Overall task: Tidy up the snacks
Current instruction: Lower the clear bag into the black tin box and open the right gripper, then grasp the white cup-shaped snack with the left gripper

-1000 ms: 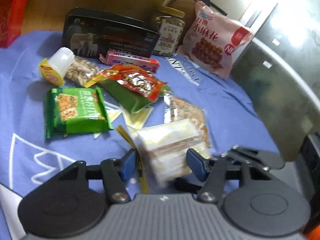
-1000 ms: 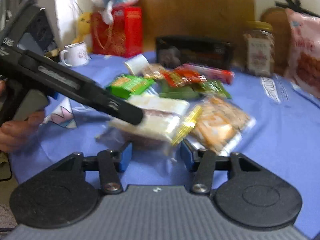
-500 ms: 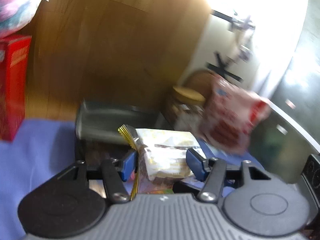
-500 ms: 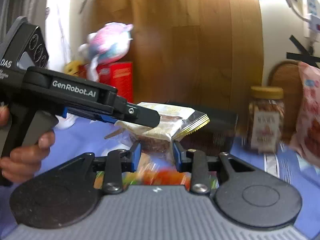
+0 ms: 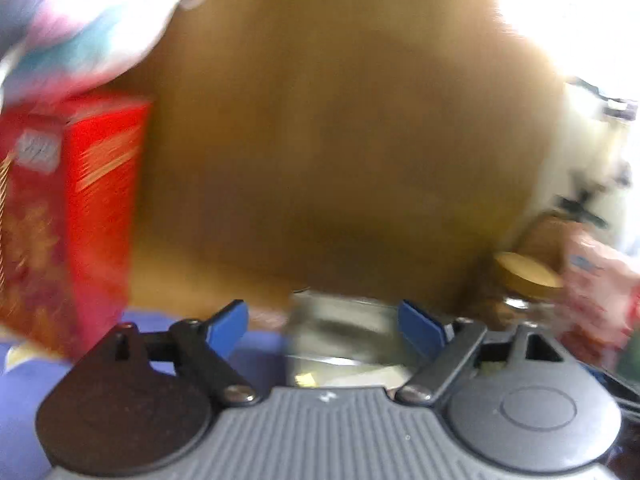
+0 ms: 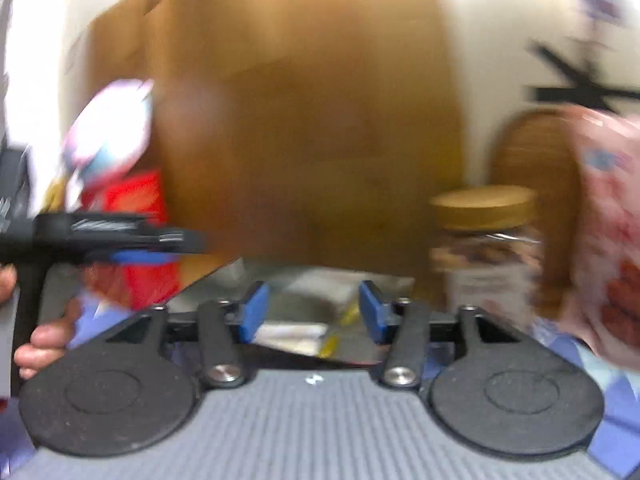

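Hand-held grippers (image 5: 324,326) (both open) above packet (image 6: 296,334)

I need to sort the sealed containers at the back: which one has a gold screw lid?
The clear jar, standing between the red box on the left and the pink snack bag on the right. The box is cardboard, the bag soft plastic; neither has a lid.

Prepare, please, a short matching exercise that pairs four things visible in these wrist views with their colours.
Things:
1. box
2. jar lid
3. tablecloth
4. finger pads

Colours:
a. violet-blue
b. red
c. bright blue
d. tan

Pairs: 1-b, 2-d, 3-a, 4-c
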### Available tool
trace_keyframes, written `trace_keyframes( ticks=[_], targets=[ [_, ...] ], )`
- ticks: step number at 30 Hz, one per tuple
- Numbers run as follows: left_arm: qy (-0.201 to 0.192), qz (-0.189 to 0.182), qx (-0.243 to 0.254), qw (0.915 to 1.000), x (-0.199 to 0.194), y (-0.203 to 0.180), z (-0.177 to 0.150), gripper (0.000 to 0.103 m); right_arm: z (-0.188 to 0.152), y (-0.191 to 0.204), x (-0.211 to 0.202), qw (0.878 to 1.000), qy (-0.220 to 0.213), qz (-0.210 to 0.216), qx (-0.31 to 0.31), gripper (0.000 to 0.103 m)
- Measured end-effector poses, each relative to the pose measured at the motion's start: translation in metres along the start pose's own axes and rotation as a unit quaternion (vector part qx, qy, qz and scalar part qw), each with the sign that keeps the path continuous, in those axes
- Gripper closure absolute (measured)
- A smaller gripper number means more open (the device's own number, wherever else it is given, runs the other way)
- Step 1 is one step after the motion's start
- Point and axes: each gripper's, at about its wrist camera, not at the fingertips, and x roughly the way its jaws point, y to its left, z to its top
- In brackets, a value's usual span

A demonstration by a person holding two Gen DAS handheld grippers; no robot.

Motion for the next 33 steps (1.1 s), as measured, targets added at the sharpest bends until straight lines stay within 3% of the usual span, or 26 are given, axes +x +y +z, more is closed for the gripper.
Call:
trace_keyframes(
  ticks=[3, 4, 6, 9, 15, 20, 21, 22, 25, 27, 28, 30, 33],
  targets=[
    [0.073, -0.006, -0.044, 0.9963, 0.028, 0.015, -0.010, 0.022, -0.014, -0.018, 0.018, 0.997, 0.046, 0.003, 0.057, 0.045],
    [0.090, -0.013, -0.045, 0.9949, 0.034, 0.014, -0.015, 0.022, -0.020, -0.022, 0.023, 0.995, 0.055, 0.010, 0.077, 0.040],
    [0.112, -0.012, -0.030, 0.9932, 0.041, 0.007, -0.026, 0.026, -0.025, -0.030, 0.026, 0.990, 0.058, 0.028, 0.126, 0.030],
    [0.126, -0.022, -0.060, 0.9900, 0.044, 0.006, -0.030, 0.034, -0.030, -0.031, 0.029, 0.983, 0.072, 0.051, 0.163, 0.024],
    [0.122, 0.023, -0.011, 0.9922, 0.022, -0.012, -0.039, 0.036, -0.027, -0.014, 0.016, 0.984, 0.091, 0.053, 0.142, 0.027],
    [0.129, 0.013, -0.018, 0.9914, 0.008, -0.010, -0.041, 0.034, -0.027, -0.023, -0.001, 0.980, 0.093, 0.065, 0.166, 0.026],
    [0.127, 0.002, -0.022, 0.9917, 0.000, -0.008, -0.041, 0.028, -0.029, -0.030, -0.010, 0.978, 0.086, 0.071, 0.176, 0.027],
    [0.113, -0.017, -0.032, 0.9929, -0.008, 0.001, -0.039, 0.023, -0.029, -0.033, -0.018, 0.978, 0.079, 0.070, 0.179, 0.027],
    [0.084, -0.021, -0.055, 0.9947, -0.040, 0.016, -0.042, 0.023, -0.038, -0.046, -0.046, 0.978, 0.064, 0.060, 0.189, 0.027],
    [0.081, -0.022, -0.064, 0.9944, -0.053, 0.026, -0.050, 0.023, -0.047, -0.054, -0.045, 0.972, 0.082, 0.058, 0.211, 0.032],
    [0.082, -0.015, -0.066, 0.9943, -0.058, 0.031, -0.055, 0.023, -0.052, -0.057, -0.043, 0.969, 0.100, 0.046, 0.220, 0.042],
    [0.082, 0.010, -0.073, 0.9939, -0.065, 0.040, -0.067, 0.024, -0.060, -0.058, -0.031, 0.964, 0.127, 0.031, 0.232, 0.050],
    [0.106, 0.008, -0.104, 0.9889, -0.067, 0.054, -0.086, 0.029, -0.072, -0.050, -0.018, 0.959, 0.155, 0.039, 0.234, 0.064]
  ],
)
